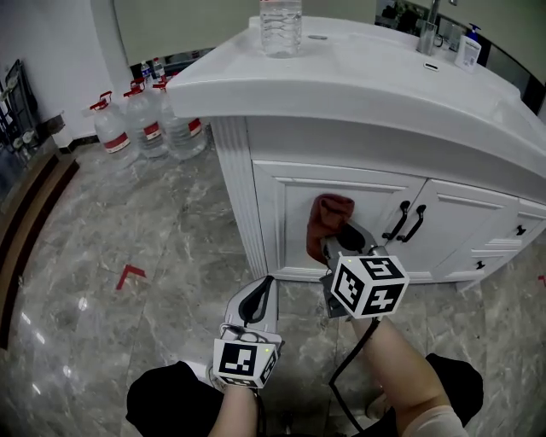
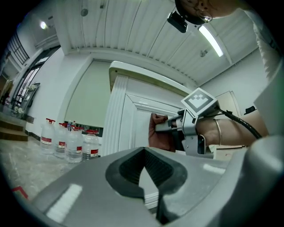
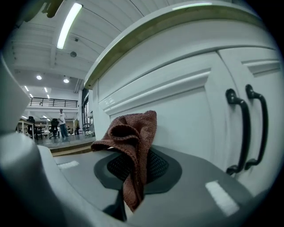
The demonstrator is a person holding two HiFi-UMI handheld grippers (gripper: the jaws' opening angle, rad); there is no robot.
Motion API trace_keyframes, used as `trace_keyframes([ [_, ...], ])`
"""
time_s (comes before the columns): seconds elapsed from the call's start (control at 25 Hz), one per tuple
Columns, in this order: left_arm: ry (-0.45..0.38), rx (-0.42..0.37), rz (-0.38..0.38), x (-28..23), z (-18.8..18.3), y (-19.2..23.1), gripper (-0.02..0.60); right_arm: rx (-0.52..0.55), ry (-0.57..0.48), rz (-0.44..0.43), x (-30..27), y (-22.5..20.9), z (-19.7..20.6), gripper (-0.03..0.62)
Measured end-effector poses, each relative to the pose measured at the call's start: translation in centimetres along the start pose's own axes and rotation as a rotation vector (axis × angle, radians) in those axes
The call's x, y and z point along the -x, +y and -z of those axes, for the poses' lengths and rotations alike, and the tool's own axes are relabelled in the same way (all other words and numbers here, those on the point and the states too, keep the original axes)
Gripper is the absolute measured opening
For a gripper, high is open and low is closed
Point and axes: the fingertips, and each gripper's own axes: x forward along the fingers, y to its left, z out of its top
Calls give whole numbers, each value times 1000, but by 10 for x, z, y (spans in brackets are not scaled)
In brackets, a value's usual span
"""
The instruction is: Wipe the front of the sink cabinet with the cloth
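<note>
The white sink cabinet (image 1: pixel 281 183) stands in front of me, with its left door (image 3: pixel 191 111) close to the right gripper. A rust-brown cloth (image 1: pixel 328 220) lies bunched against that door panel, left of the two black door handles (image 1: pixel 408 224). My right gripper (image 1: pixel 339 245) is shut on the cloth (image 3: pixel 133 142), which folds over the jaws and hangs down between them. My left gripper (image 1: pixel 266 288) hovers lower and to the left, near the cabinet's bottom corner, shut and holding nothing. In the left gripper view the cloth (image 2: pixel 159 133) and the right gripper (image 2: pixel 166 126) show against the door.
Several large water bottles (image 1: pixel 141 124) stand on the marble floor left of the cabinet. A clear bottle (image 1: pixel 280 26), a faucet (image 1: pixel 426 34) and a soap bottle (image 1: pixel 467 47) sit on the countertop. Drawers with black knobs (image 1: pixel 520 230) lie to the right. Red tape (image 1: pixel 130 275) marks the floor.
</note>
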Motion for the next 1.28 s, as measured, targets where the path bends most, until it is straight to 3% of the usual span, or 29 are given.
trace_keyframes([
  [0.16,-13,-3,45,-12,-6,-23,2,1,3,80,21,-35,-3,80],
  [0.36,-27,-1,91,-23,-11,-47,2,101,7,189,40,-65,-4,80],
  [0.56,-42,22,118,-31,-11,-63,0,65,12,263,51,-85,6,78],
  [0.76,-17,11,107,-28,-2,-54,2,24,28,169,41,-58,29,78],
  [0.96,0,44,6,-13,7,-3,2,36,58,38,5,-8,54,78],
  [1.28,23,28,-107,17,8,56,2,13,113,-88,-48,60,95,78],
])
